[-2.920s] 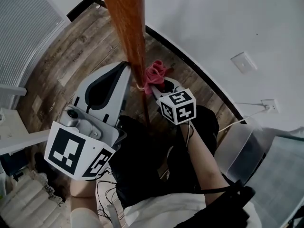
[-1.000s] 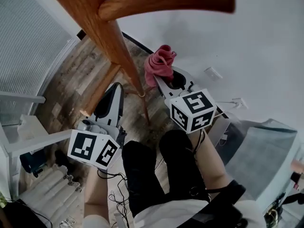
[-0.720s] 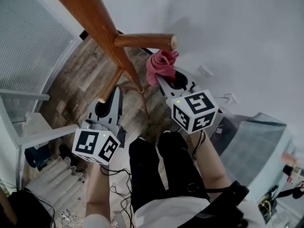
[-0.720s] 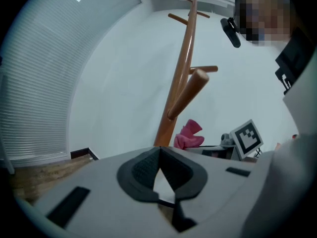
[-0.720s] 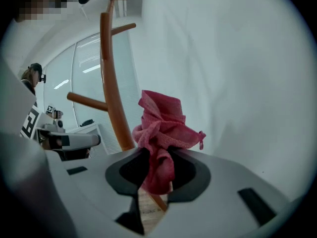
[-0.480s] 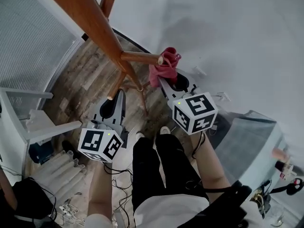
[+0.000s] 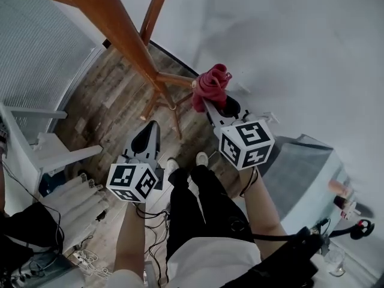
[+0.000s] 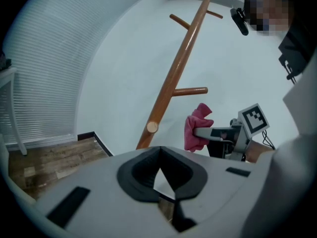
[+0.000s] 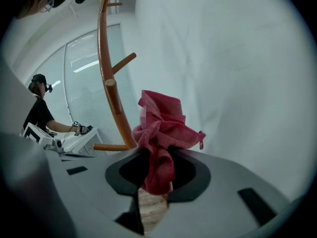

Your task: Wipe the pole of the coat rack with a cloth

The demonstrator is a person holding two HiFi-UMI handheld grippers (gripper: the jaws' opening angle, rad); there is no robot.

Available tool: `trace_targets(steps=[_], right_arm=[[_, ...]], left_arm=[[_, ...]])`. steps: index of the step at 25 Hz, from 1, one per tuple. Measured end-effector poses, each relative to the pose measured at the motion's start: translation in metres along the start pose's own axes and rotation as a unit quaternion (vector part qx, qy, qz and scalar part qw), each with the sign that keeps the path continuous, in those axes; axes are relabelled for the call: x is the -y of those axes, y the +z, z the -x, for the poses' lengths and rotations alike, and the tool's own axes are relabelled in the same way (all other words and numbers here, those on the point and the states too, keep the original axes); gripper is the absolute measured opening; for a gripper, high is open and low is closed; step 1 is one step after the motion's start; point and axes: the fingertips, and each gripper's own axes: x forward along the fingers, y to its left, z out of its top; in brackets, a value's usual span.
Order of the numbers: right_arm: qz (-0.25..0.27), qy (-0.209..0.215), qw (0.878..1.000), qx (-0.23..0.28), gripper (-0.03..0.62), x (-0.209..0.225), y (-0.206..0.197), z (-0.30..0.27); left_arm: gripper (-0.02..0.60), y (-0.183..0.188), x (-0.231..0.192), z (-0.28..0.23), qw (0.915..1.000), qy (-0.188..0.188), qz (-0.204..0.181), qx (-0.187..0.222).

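Left claw (image 7: pixel 152 126): we are holding it low, pinched together, nothing inside.
Pole (image 7: pixel 120 29): it is rising up between both claws.
Cloth (image 7: pixel 210 84): it is sitting just beside the pole, near a peg (image 7: pixel 175 79).
Right claw (image 7: pixel 211 102): we are gripping the pink cloth tight.
Wiping well: we are guessing the cloth should press flat on the pole and slide slowly.
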Motion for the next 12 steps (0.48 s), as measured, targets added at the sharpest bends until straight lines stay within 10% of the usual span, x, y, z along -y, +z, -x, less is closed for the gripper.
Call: trace_targets(steps=[12], right_arm=[[-0.016, -0.032, 0.999, -0.003, 0.109, 0.008, 0.009, 0.017]], left_arm=[[0.012, 0.009, 0.034, -0.002, 0.9995, -0.03, 0.011, -0.008]])
